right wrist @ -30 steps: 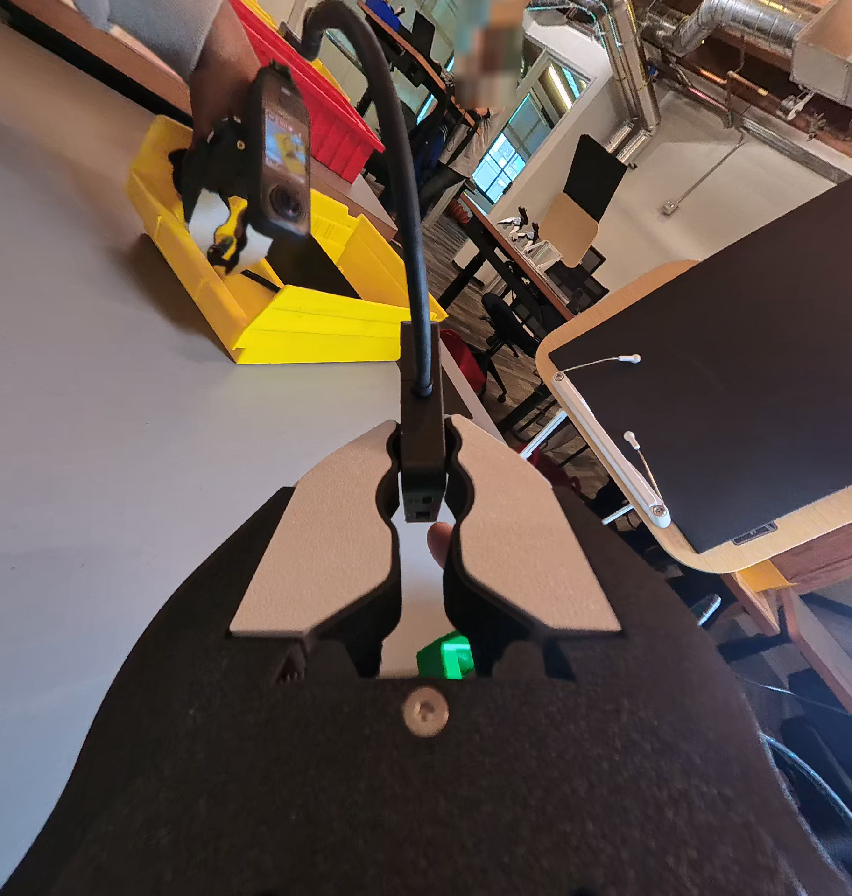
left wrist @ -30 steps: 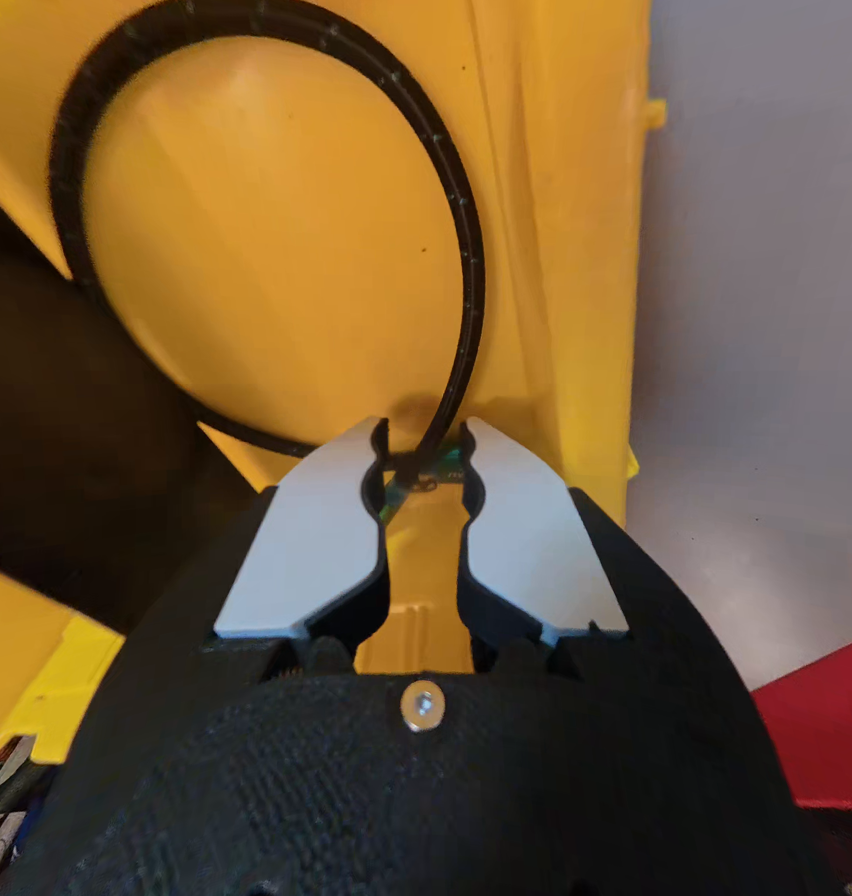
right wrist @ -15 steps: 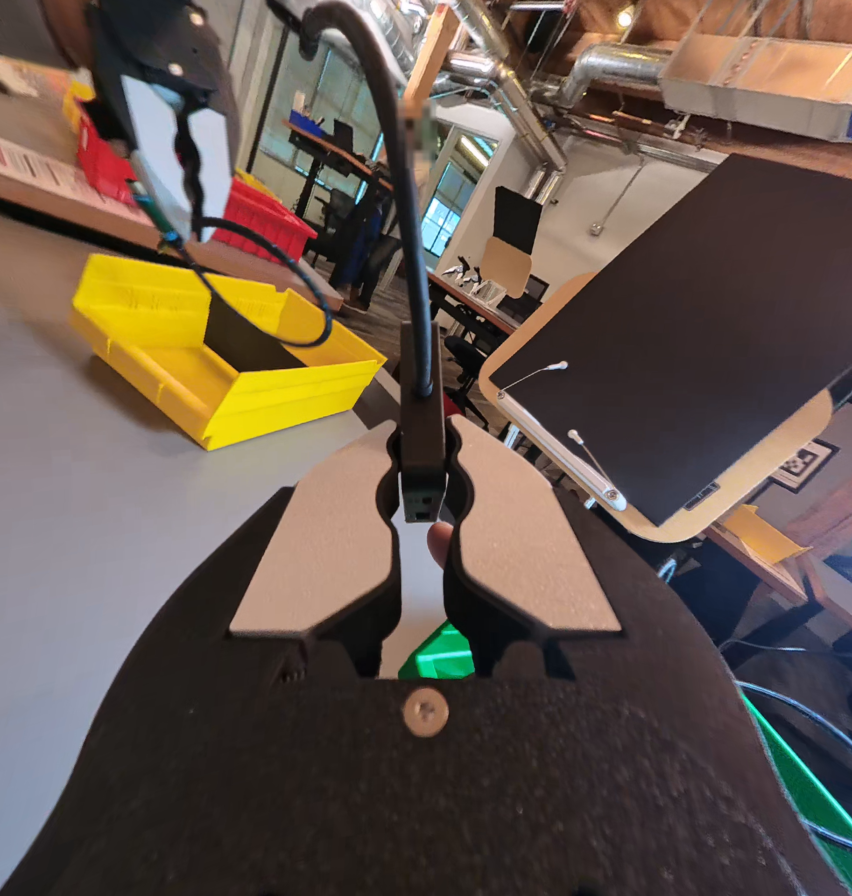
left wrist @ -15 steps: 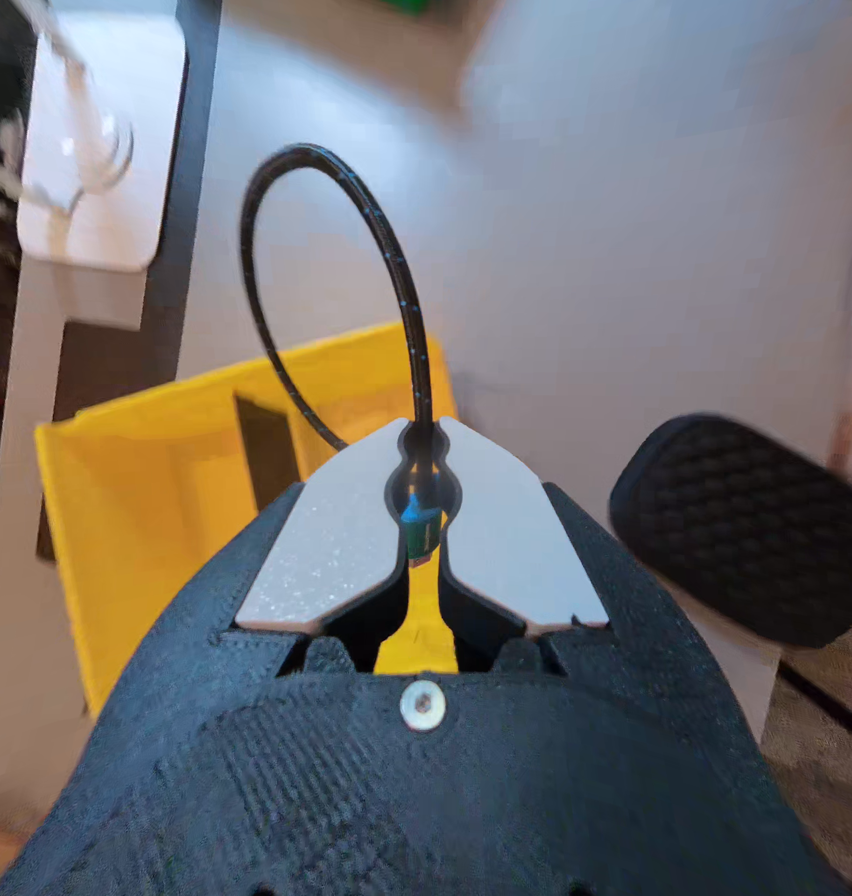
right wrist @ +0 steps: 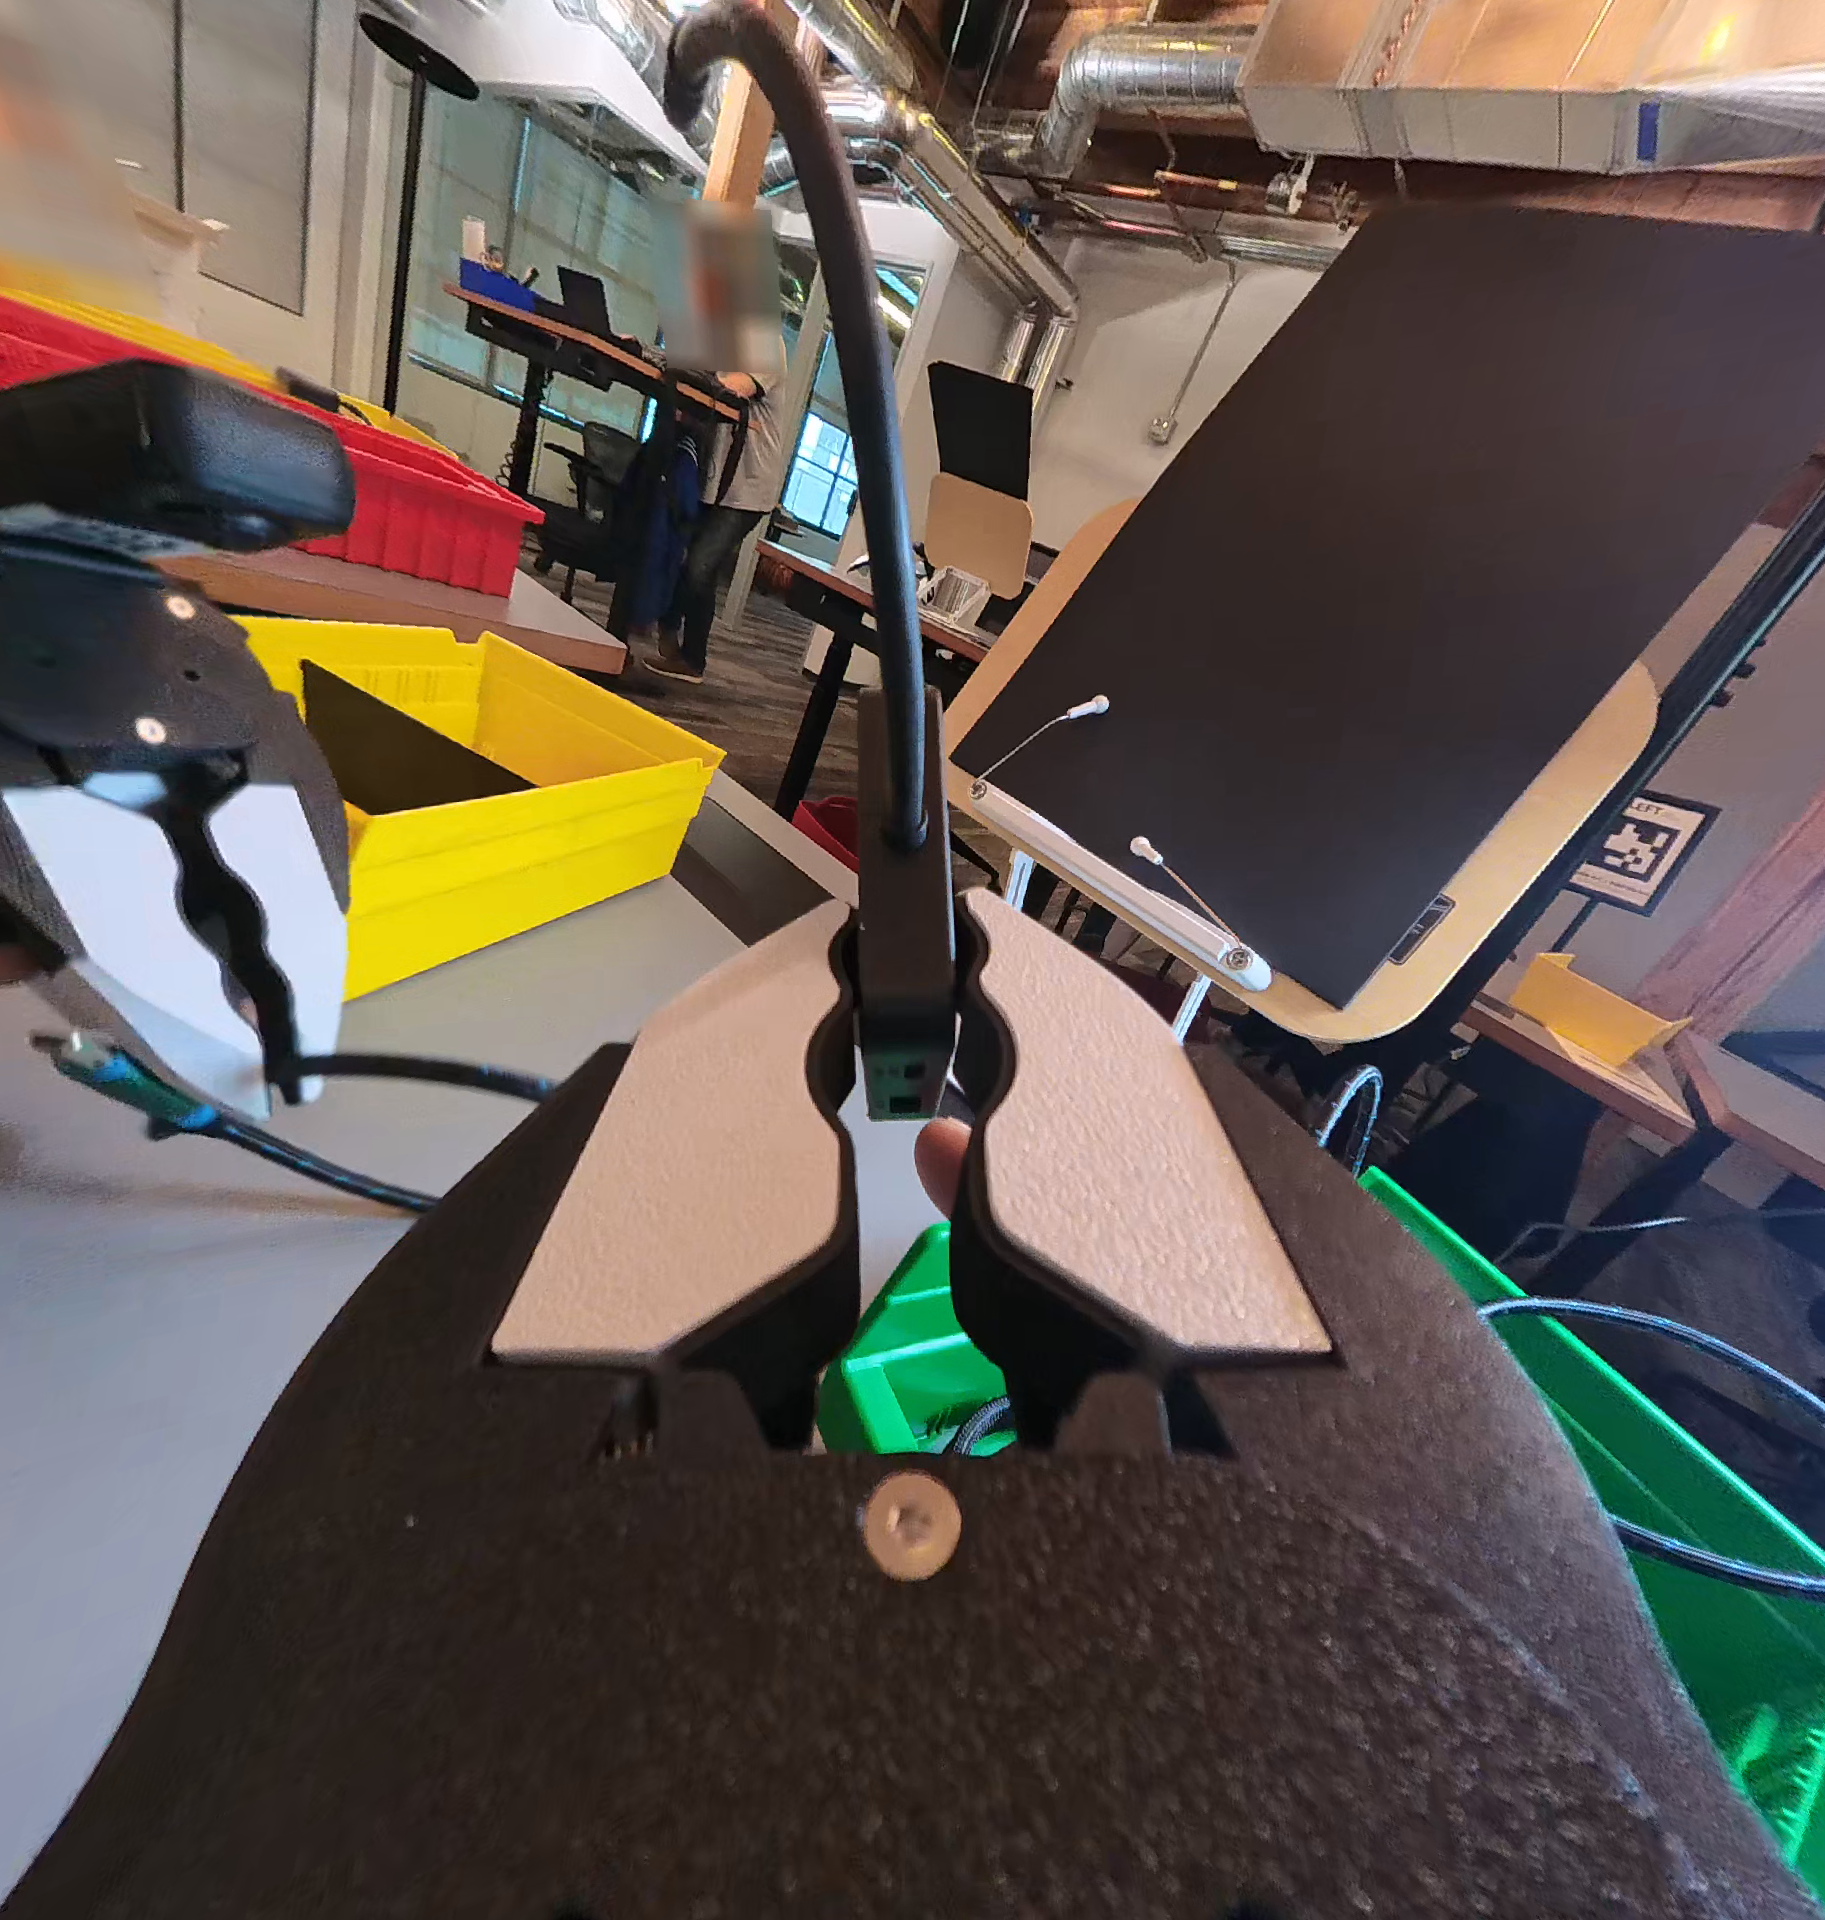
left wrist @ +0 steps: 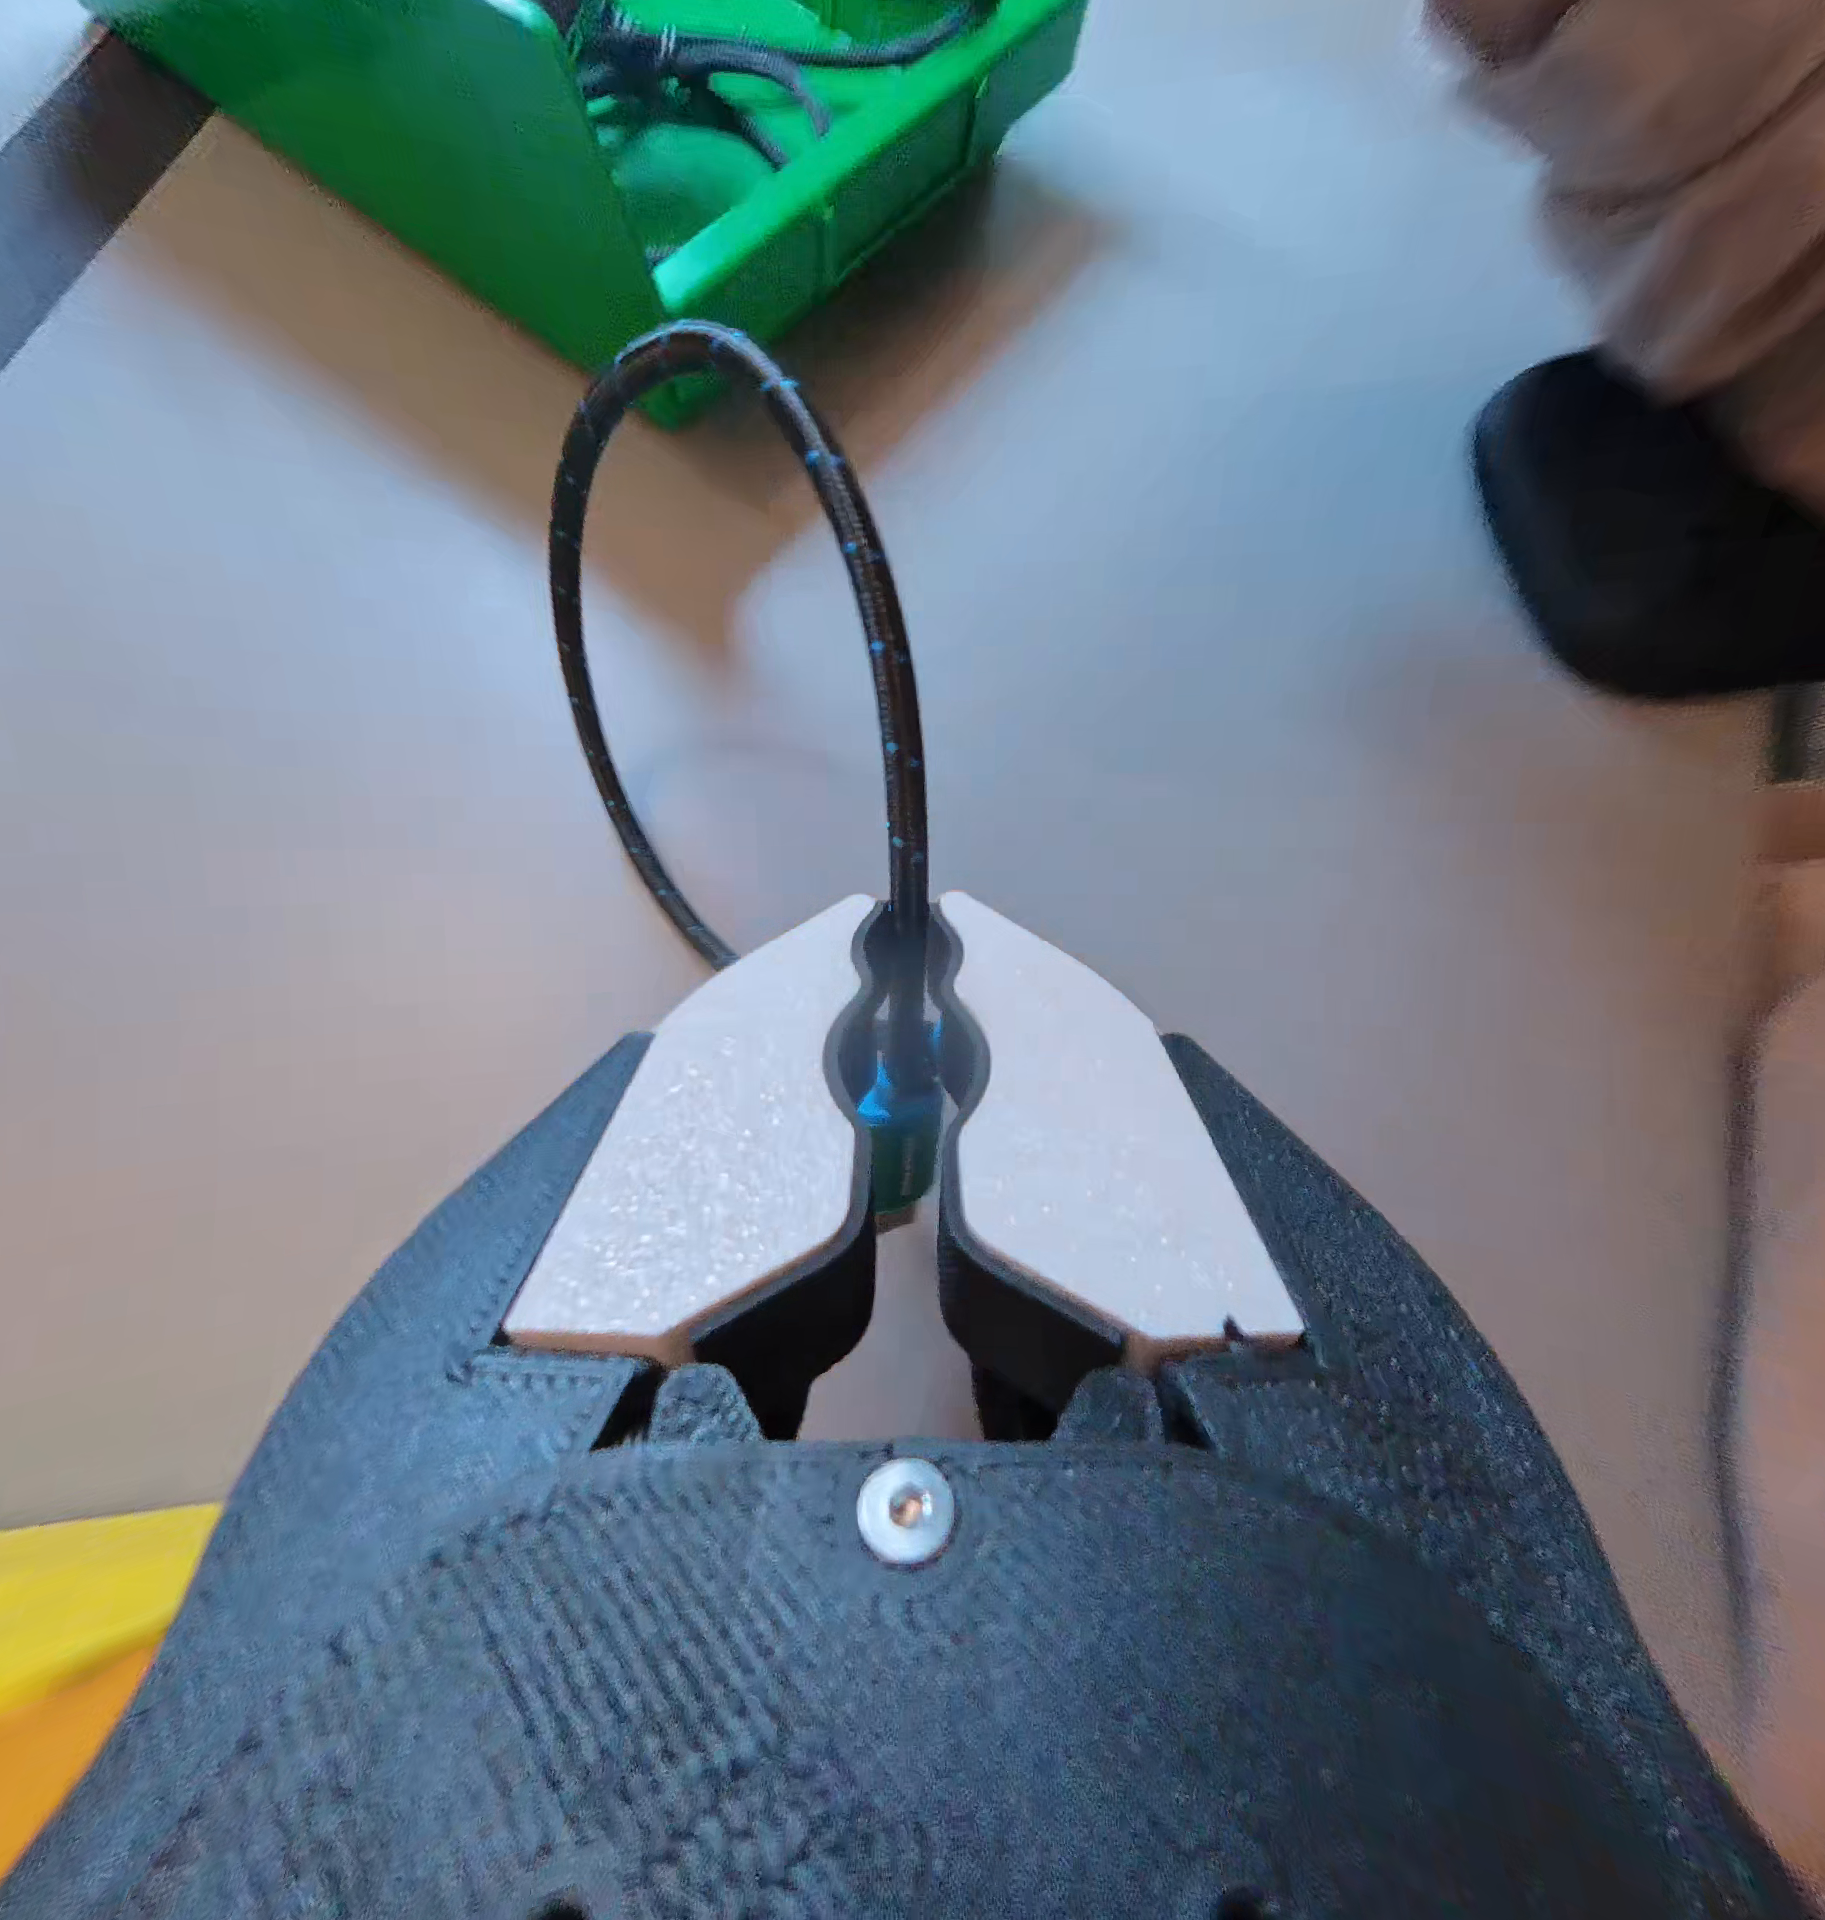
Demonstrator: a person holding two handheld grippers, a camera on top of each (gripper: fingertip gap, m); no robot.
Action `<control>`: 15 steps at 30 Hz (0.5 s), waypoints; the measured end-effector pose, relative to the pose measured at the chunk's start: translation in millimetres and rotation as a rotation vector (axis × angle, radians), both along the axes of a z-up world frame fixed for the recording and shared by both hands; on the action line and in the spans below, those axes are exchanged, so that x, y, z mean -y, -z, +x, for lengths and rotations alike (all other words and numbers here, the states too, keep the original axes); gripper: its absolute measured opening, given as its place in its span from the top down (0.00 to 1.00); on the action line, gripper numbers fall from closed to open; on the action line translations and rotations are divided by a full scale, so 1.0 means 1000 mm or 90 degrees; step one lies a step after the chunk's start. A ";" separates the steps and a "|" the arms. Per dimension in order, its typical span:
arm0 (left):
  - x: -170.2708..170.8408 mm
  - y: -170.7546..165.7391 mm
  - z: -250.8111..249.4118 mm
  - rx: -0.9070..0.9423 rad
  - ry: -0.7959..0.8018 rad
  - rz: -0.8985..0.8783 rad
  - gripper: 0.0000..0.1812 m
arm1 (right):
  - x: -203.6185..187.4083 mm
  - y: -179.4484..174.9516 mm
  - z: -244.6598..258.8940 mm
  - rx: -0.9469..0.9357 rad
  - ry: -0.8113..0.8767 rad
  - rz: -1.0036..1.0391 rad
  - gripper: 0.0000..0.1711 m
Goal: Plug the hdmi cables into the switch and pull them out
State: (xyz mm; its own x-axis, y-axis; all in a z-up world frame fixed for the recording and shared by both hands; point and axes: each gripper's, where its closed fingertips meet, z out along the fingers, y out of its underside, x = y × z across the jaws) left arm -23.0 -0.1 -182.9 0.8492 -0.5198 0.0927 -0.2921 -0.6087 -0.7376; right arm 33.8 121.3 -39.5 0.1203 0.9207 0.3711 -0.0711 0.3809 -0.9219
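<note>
While I hold both pieces off the surface (left wrist: 264,727), the mating is not yet lined up. My right tongs (right wrist: 903,914) are clamped on the switch (right wrist: 903,935), a slim black block standing along the fingers, its lead arching up and its port end facing back toward my camera. My left tongs (left wrist: 906,914) are clamped on the braided cable (left wrist: 575,582) just behind its blue-collared plug (left wrist: 900,1132). In the right view the plug (right wrist: 82,1051) pokes out leftward, away from the switch, well apart from it. I judge the left hand must turn the plug's long axis to meet the switch's ports. The green bin (left wrist: 451,135) sits beyond.
</note>
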 end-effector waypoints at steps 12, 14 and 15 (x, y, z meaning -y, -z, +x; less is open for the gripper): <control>-0.014 0.030 -0.006 -0.290 0.284 0.056 0.85 | -0.022 -0.010 0.011 -0.051 -0.009 -0.092 0.92; -0.014 0.045 -0.024 -0.401 0.333 0.003 0.83 | -0.023 -0.008 0.011 -0.051 -0.010 -0.101 0.92; -0.018 0.051 -0.034 -0.454 0.345 -0.018 0.82 | -0.023 -0.007 0.010 -0.048 -0.010 -0.102 0.92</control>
State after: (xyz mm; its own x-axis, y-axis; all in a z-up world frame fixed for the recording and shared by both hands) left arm -56.8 17.9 -234.2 0.3492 -0.8715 -0.3444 -0.9277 -0.2697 -0.2580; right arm 43.6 144.8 -33.0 0.1272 0.9694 0.2100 -0.1477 0.2279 -0.9624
